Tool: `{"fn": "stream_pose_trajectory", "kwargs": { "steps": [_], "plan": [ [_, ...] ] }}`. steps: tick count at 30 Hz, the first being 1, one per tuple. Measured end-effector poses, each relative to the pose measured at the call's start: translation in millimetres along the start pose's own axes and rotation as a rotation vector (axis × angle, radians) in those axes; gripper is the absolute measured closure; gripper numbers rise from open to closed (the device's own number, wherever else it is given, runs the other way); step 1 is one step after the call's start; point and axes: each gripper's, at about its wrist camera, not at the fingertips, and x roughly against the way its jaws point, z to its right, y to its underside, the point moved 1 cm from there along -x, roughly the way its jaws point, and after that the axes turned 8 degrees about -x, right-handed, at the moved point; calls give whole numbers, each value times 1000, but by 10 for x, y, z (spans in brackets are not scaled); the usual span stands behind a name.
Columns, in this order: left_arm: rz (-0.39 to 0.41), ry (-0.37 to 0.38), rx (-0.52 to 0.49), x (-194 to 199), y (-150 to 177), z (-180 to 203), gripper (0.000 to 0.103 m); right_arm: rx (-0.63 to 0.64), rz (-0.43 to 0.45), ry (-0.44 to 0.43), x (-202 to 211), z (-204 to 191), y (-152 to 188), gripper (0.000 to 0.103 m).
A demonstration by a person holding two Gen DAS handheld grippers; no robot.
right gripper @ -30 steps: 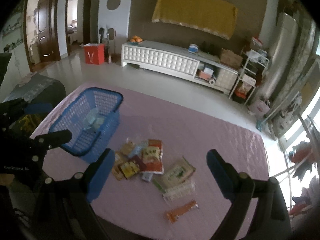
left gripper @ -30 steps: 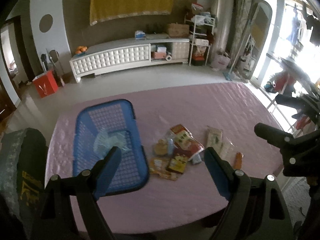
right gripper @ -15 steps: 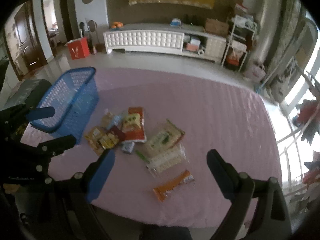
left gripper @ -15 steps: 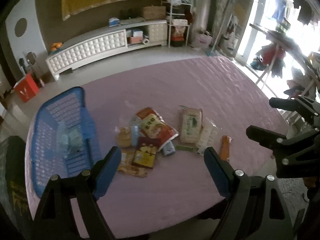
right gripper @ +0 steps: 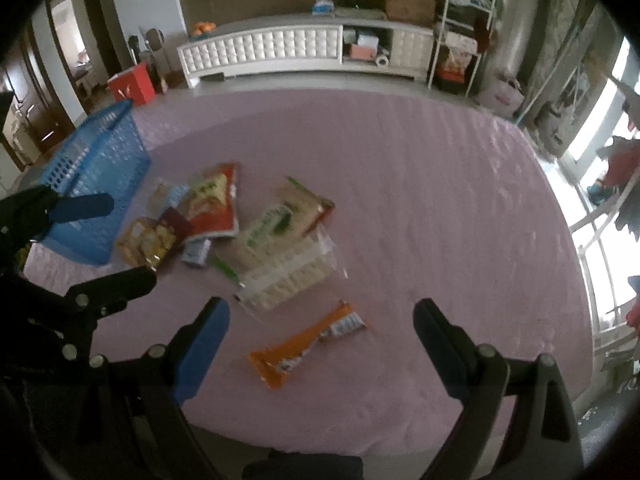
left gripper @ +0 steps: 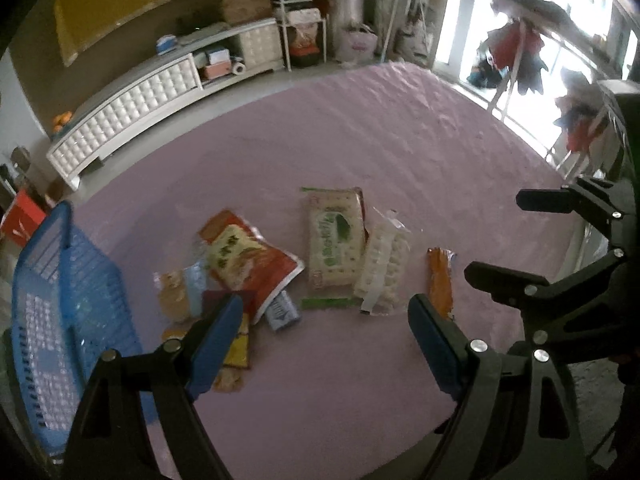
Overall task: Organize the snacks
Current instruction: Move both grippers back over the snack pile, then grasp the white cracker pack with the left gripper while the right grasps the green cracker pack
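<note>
Since a second ago both grippers have dropped closer to the pink-clothed table [left gripper: 400,120], and the snack pile now fills more of each view while the blue plastic mesh basket [left gripper: 60,320] has slid to the left edge. The left gripper [left gripper: 326,322] hangs over the near side of the pile with its blue-padded jaws spread wide and nothing between them. The right gripper [right gripper: 320,320] is likewise wide apart and empty — the long orange wrapped snack bar [right gripper: 308,344] lies on the cloth below, framed by its fingers but untouched.

The snacks sit in a loose cluster in the middle of the table, all outside the basket. A red-and-yellow foil bag [left gripper: 248,260] overlaps a small dark red packet [left gripper: 218,300] and a small pale blue wrapper [left gripper: 282,314]. Just right of it lies a cream cracker pack with green print [left gripper: 334,240], and beside that a clear bag of white biscuits [left gripper: 382,268]. The orange bar lies apart, at the right end of the row. The basket stands just left of the pile.
</note>
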Motion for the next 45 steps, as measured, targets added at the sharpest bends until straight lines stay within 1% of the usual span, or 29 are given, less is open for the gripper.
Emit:
{"fn": "stream_pose_trajectory", "kwargs": {
  "steps": [5,9,12,15,18,23,30,33,35,36,37,39,41,45],
  "plan": [
    [-40,40,-31,-322,-76,109,20,-39,-17,23,-163,253,41,8],
    [-59,70,-90,-546,-144,243,20,-81,-25,26,-278,428,70,8],
    [-82,53,-160,-722,-186,345,20,-105,-32,28,-358,536,74,8],
    [-105,45,-194,-862,-211,397,20,-112,-24,37,-406,586,71,8],
    [-131,66,-204,-990,-238,427,20,-115,-23,41,-475,584,91,8],
    [-166,53,-230,-1180,-254,483,20,-134,-47,25,-604,635,131,8],
    [-165,24,-228,-1268,-280,504,21,-162,-59,22,-644,697,174,8],
    [-167,-6,-248,-1260,-288,559,29,-178,-57,22,-645,712,167,8],
    [-159,-40,-281,-1276,-327,676,48,-188,-58,28,-641,718,171,8],
    [-153,-52,-296,-1242,-312,693,54,-194,-60,30,-644,720,170,8],
    [-146,-59,-309,-1222,-311,718,63,-199,-61,28,-642,729,170,8],
    [-132,-23,-303,-1155,-294,729,63,-210,-63,10,-622,715,167,8],
    [-106,-18,-288,-1077,-292,712,63,-210,-61,-2,-598,695,164,8],
    [-67,0,-216,-878,-317,571,63,-204,-51,-8,-559,639,116,8]
  ]
}}
